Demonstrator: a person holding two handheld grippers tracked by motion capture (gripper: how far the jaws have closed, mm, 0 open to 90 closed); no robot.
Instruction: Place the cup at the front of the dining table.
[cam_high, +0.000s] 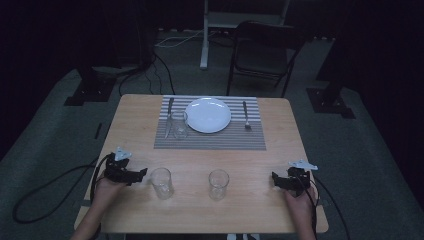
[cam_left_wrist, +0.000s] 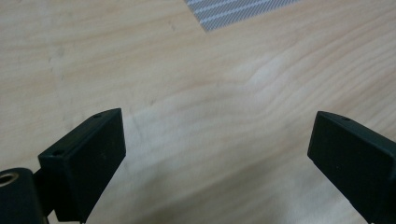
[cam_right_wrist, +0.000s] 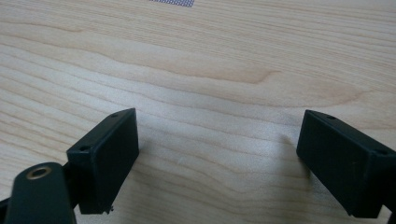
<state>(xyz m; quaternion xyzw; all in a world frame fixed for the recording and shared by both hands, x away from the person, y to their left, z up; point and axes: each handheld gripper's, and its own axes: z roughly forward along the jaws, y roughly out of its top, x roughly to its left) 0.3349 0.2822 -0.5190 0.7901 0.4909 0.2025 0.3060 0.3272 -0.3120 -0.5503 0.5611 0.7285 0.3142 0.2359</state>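
Two clear empty glasses (cam_high: 161, 183) (cam_high: 218, 184) upright near the table's (cam_high: 135, 120) front edge, a third (cam_high: 179, 125) on the striped placemat (cam_high: 210, 140).

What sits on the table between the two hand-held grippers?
In the high view, two empty clear glasses, one nearer the left hand-held gripper, the other midway towards the right hand-held gripper; bare wood otherwise.

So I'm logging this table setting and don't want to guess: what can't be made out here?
- High view: the utensil left of the plate is partly behind a glass; too small and dim to tell its type.
- High view: whether the two near glasses hold liquid; too dim.
- Left gripper view: the placemat is cut off by the top edge.
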